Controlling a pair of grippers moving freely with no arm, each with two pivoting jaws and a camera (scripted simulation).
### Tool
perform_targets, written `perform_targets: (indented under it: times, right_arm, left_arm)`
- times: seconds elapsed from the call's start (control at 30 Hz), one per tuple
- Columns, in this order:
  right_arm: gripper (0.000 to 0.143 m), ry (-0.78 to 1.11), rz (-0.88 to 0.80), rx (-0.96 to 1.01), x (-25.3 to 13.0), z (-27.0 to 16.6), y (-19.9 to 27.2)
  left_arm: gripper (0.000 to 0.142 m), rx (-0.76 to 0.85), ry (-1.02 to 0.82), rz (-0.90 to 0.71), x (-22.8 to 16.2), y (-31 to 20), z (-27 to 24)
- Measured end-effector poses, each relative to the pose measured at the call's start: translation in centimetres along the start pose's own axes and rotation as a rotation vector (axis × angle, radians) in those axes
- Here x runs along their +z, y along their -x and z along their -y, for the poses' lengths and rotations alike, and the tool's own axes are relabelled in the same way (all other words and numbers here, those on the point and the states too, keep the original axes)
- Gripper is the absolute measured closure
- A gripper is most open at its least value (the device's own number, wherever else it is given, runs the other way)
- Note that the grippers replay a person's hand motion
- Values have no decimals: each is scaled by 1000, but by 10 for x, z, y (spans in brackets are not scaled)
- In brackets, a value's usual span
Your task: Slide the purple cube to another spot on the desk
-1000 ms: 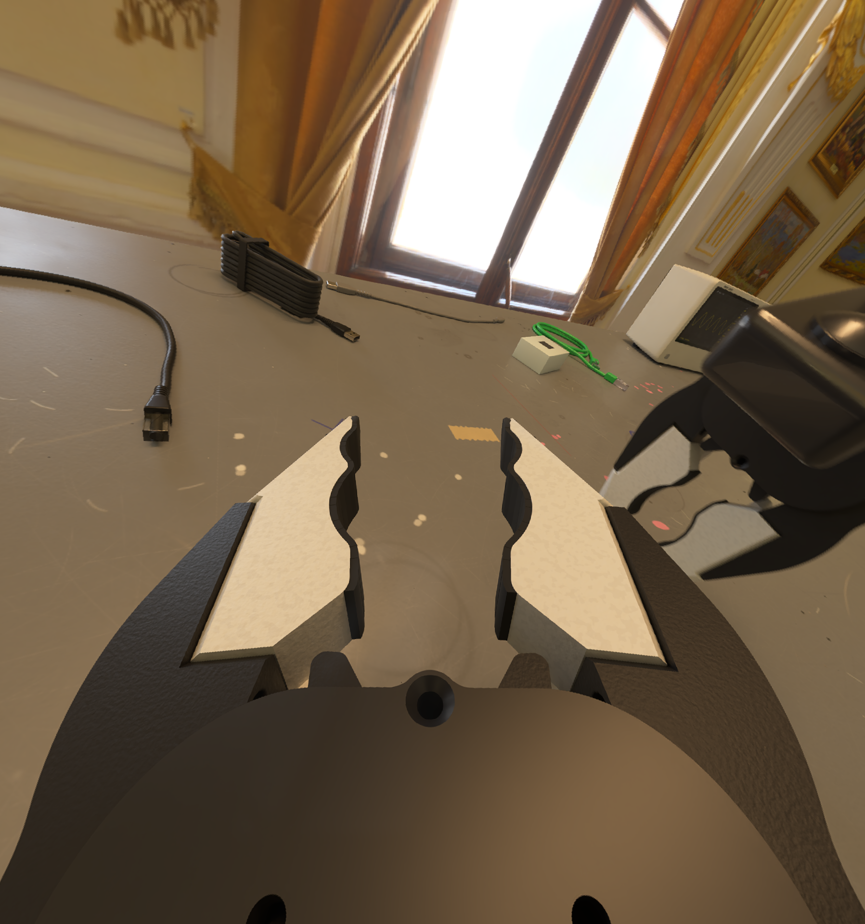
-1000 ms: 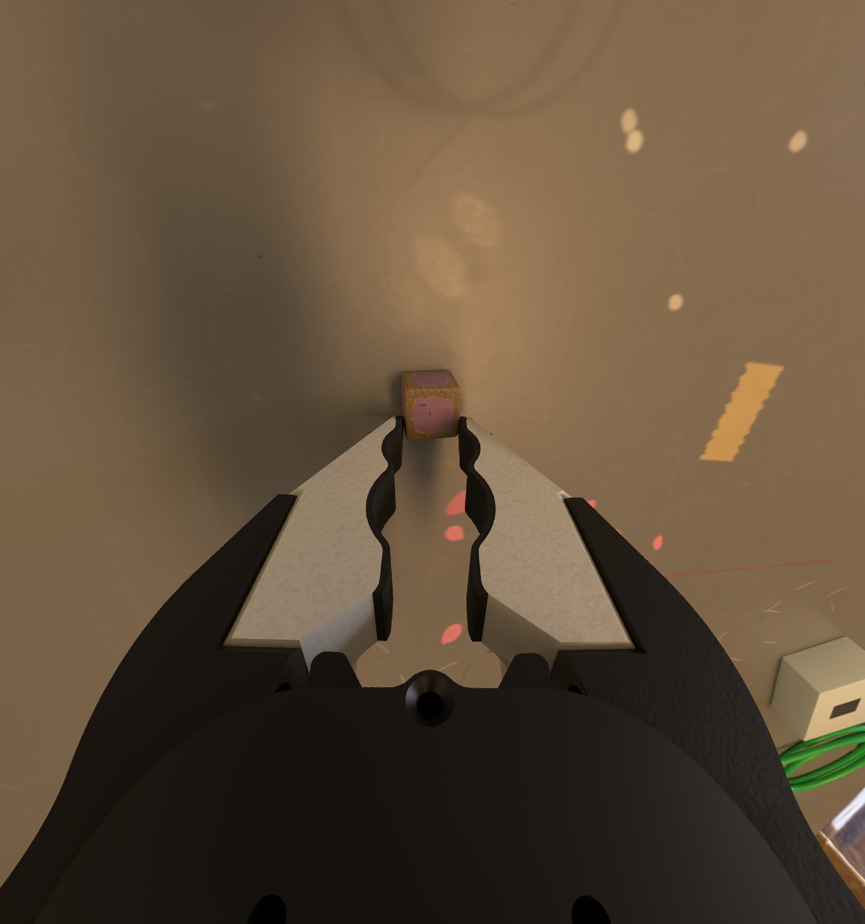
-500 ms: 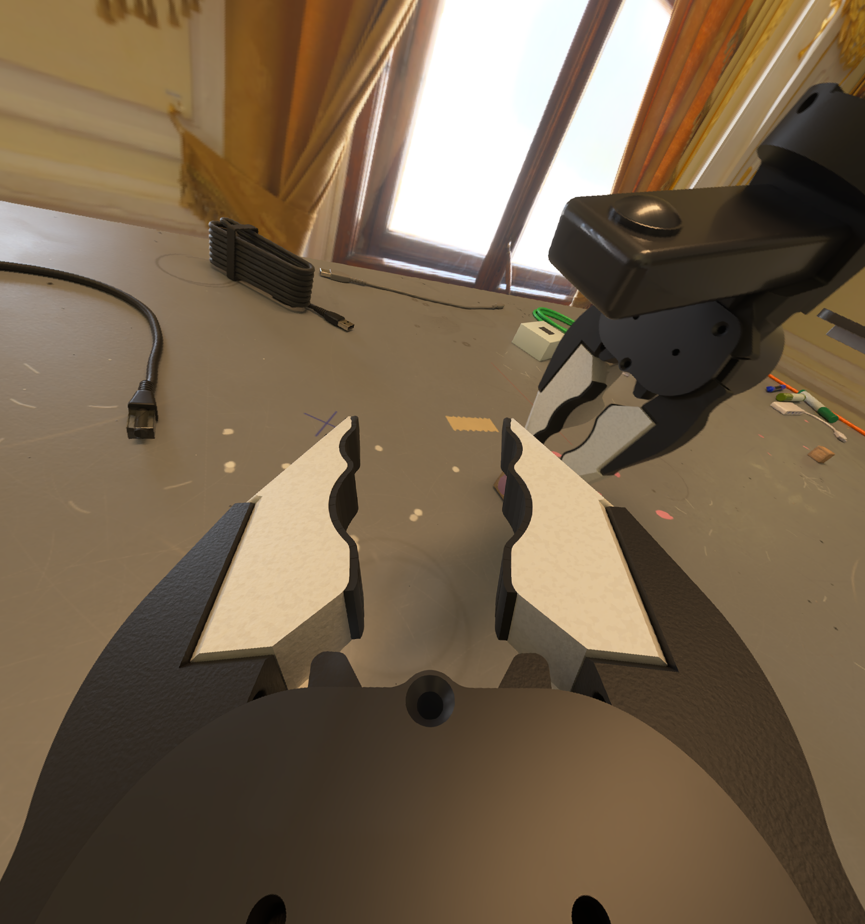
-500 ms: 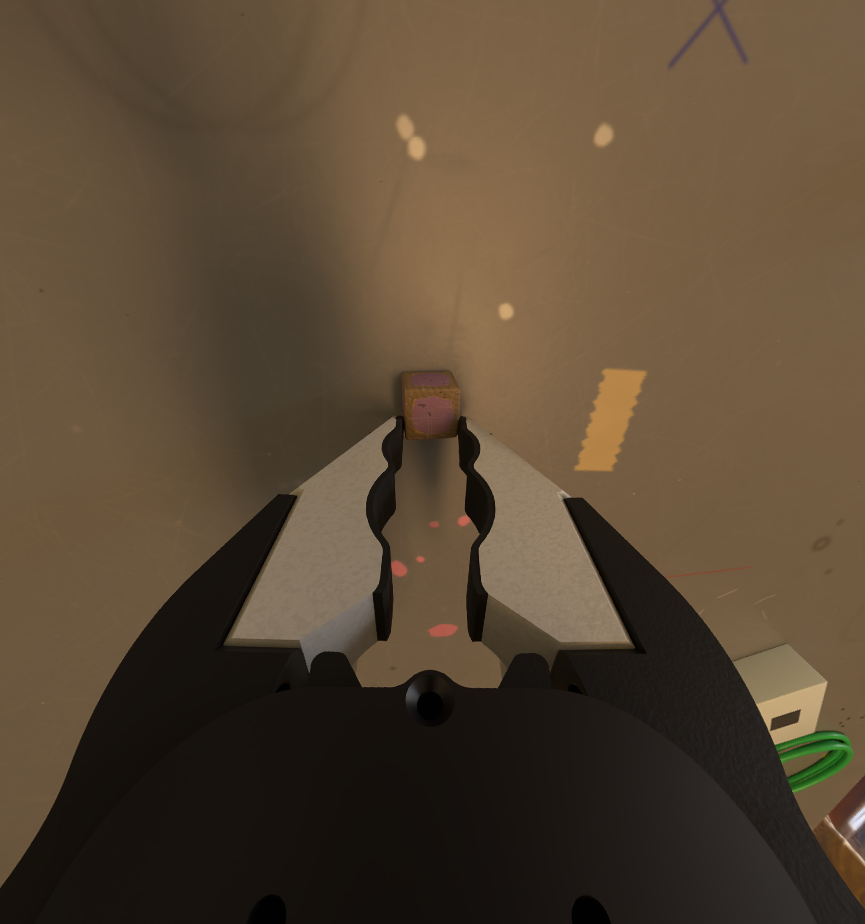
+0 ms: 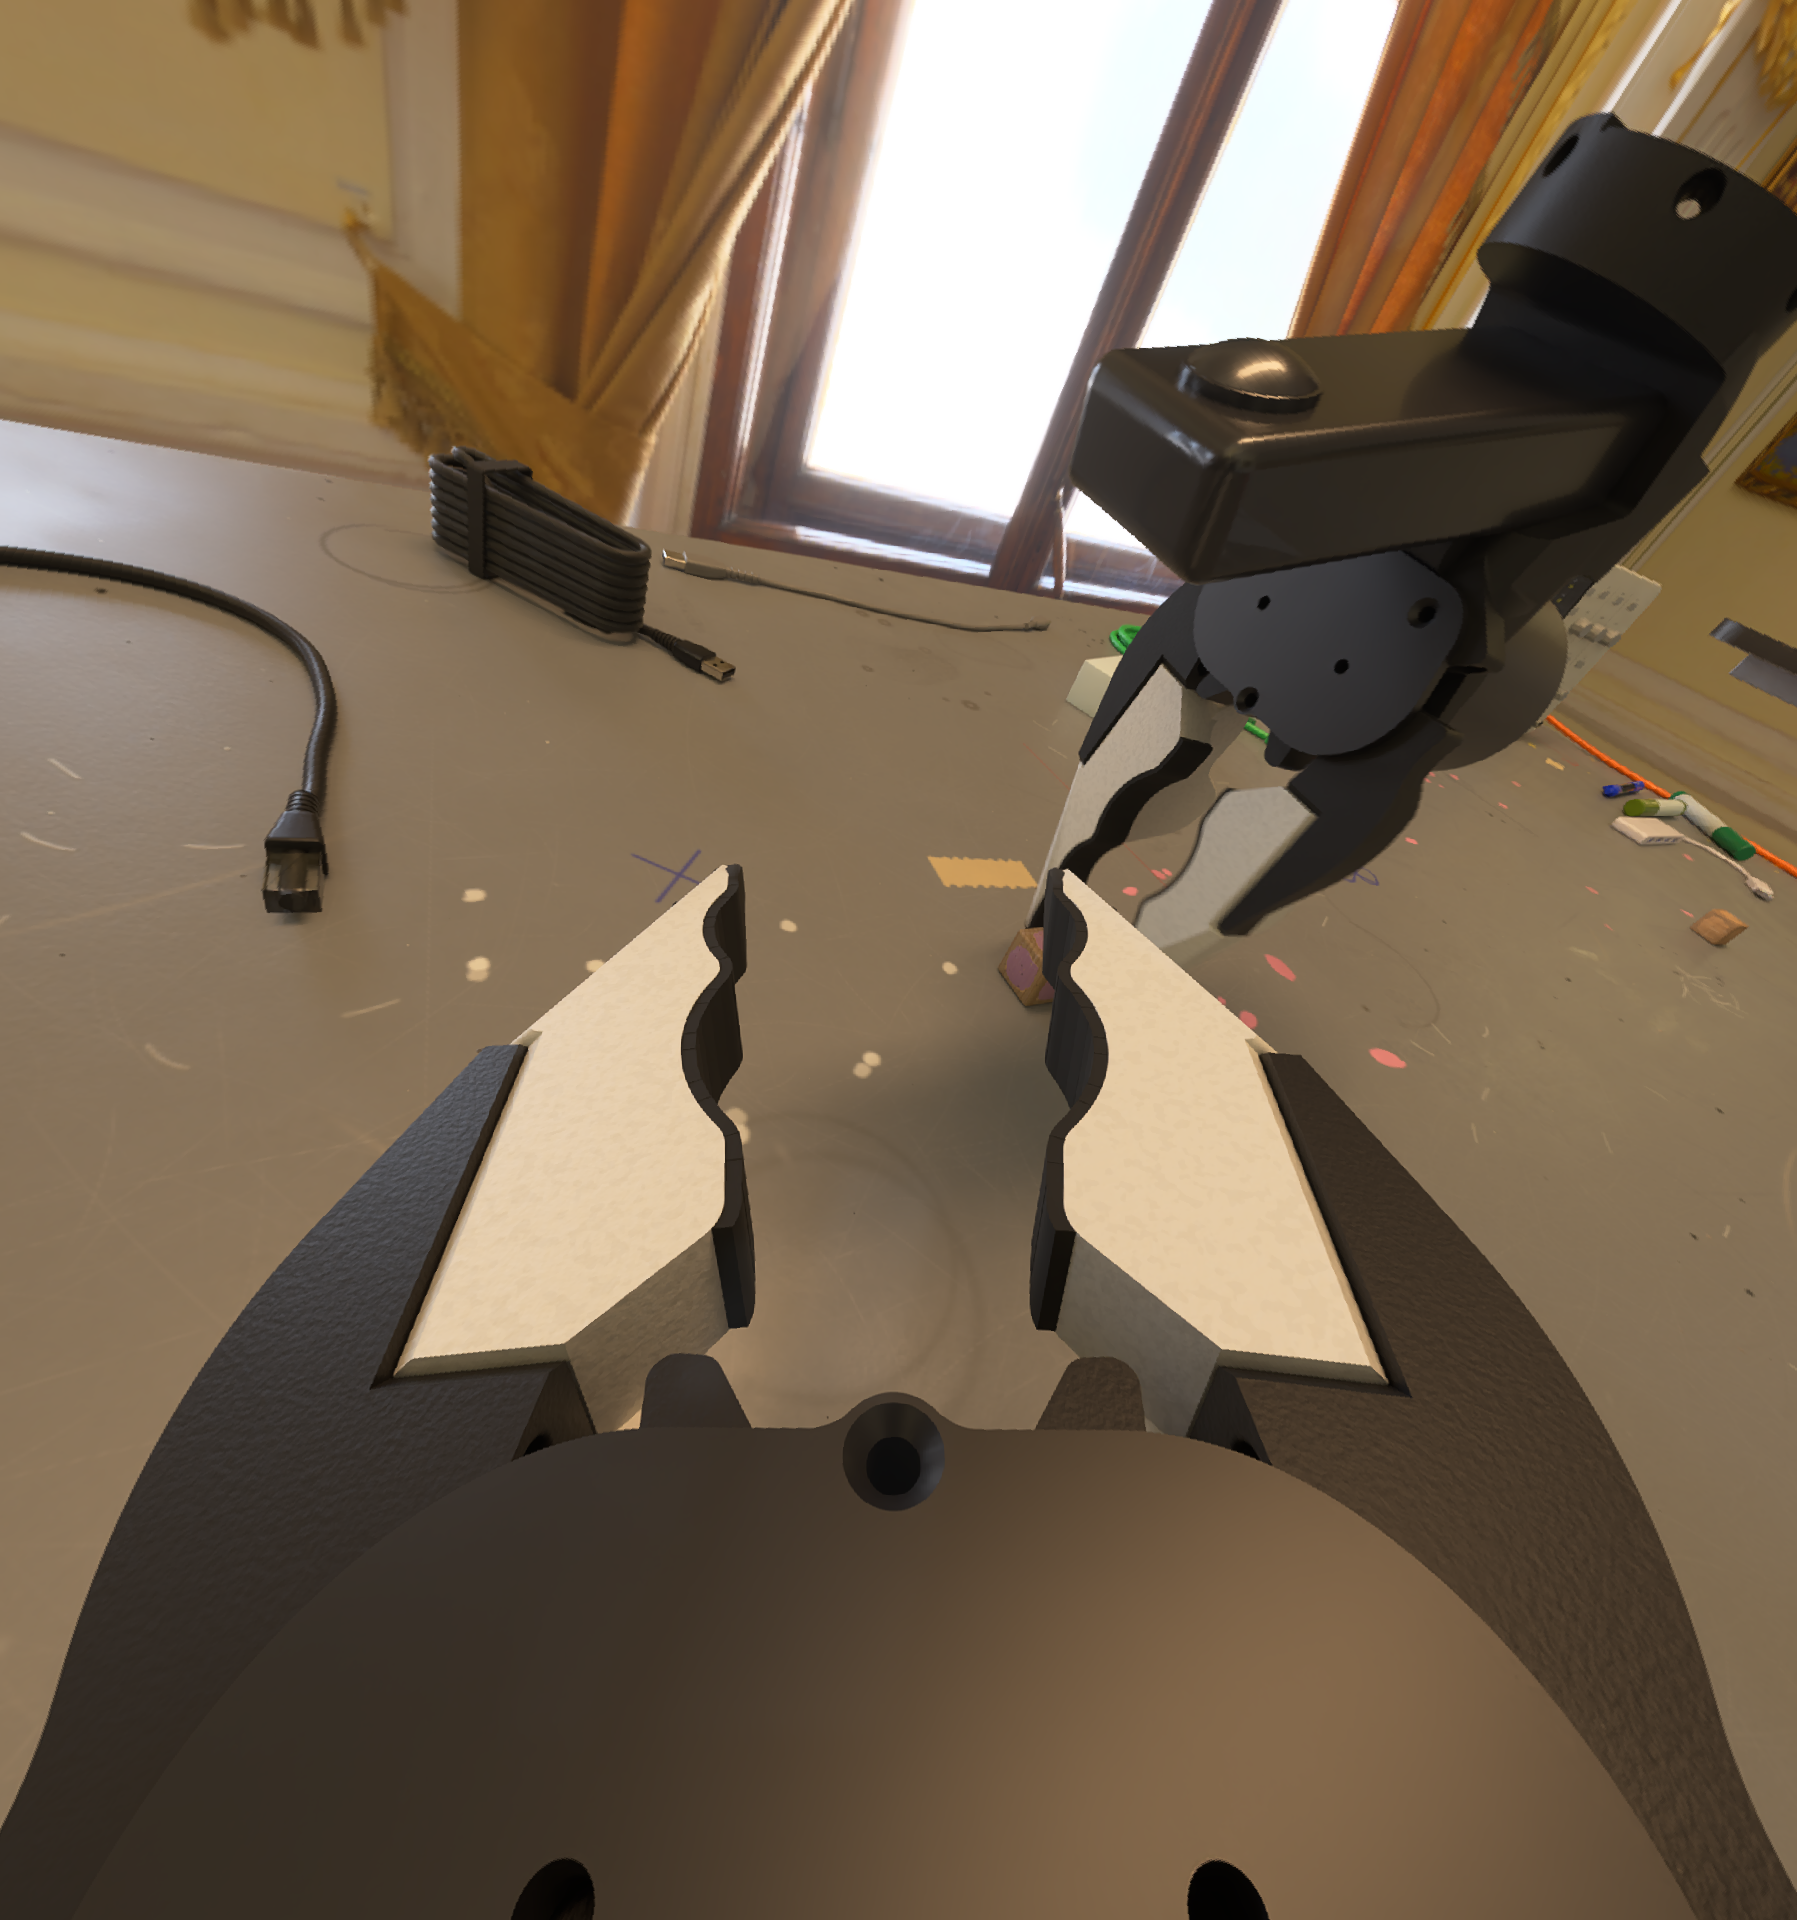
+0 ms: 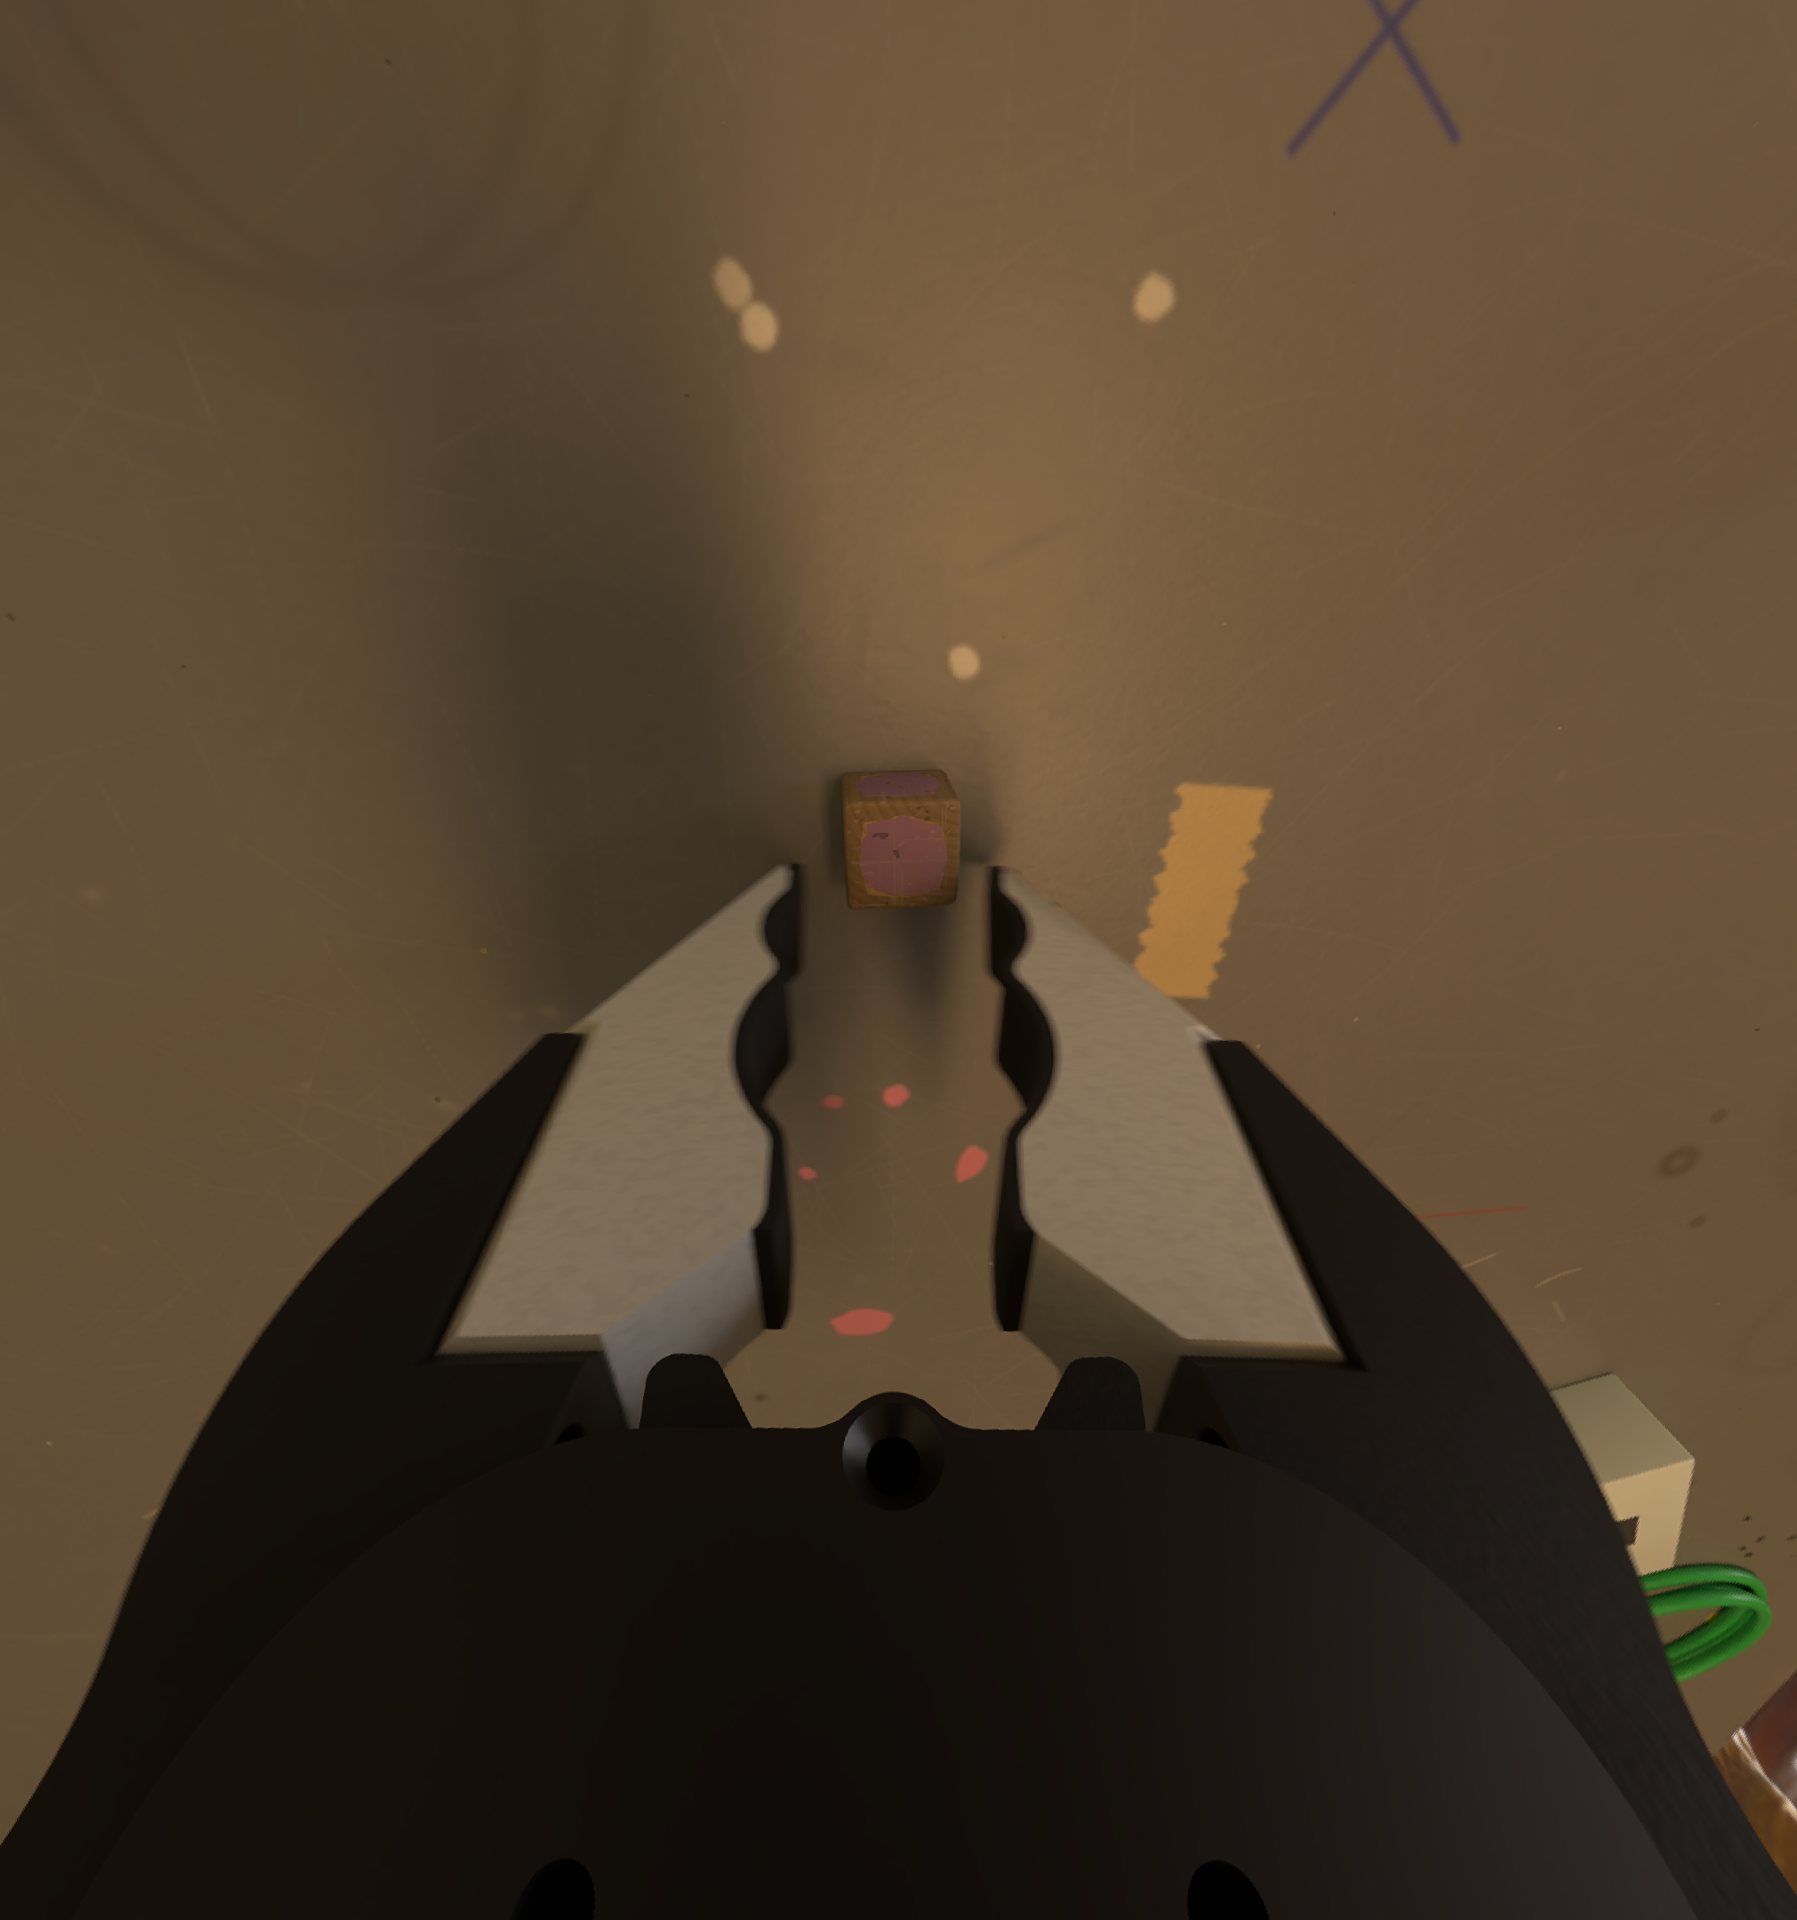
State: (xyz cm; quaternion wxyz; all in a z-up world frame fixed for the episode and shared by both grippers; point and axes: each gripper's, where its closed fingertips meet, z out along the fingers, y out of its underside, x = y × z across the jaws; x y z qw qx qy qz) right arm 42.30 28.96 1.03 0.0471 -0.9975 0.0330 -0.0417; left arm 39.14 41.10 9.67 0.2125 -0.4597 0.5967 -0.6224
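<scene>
The purple cube (image 6: 899,840), wooden with purple faces, rests on the brown desk (image 6: 354,623). My right gripper (image 6: 894,878) is open, and its fingertips stand on either side of the cube's near end with a gap on each side. In the left wrist view the cube (image 5: 1022,966) is half hidden behind my left gripper's right finger, with the right gripper (image 5: 1107,914) pointing down over it. My left gripper (image 5: 892,883) is open and empty, low over the desk (image 5: 458,1039).
An orange tape patch (image 6: 1206,888) lies just right of the cube. A black cable with a plug (image 5: 291,862) and a coiled cable bundle (image 5: 530,551) lie at the left. A white box (image 6: 1632,1475) with green cable (image 6: 1704,1631) sits behind the right gripper. Markers (image 5: 1694,821) lie far right.
The right gripper, shut on the cube before, has opened and let it go. Over the second it carried the cube across the desk, toward the left gripper.
</scene>
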Motion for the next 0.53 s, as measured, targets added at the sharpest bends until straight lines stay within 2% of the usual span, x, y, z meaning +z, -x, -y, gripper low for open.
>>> perform_targets:
  times: [0.07, 0.2, 0.37, 0.53]
  right_arm:
    - [77, -26, -20, -9, -4, 1, 3]
    - [61, -127, -100, -54, -27, 6, 15]
    - [55, -306, -189, -112, -72, 0, 45]
    - [55, -444, -289, -170, -105, -31, 79]
  left_arm:
    - [84, 2, -13, 0, -1, 0, 2]
    - [83, 6, -26, 10, -4, 0, 4]
    - [83, 16, -53, 20, -11, -6, 7]
    - [84, 39, -85, 8, -16, -25, 11]
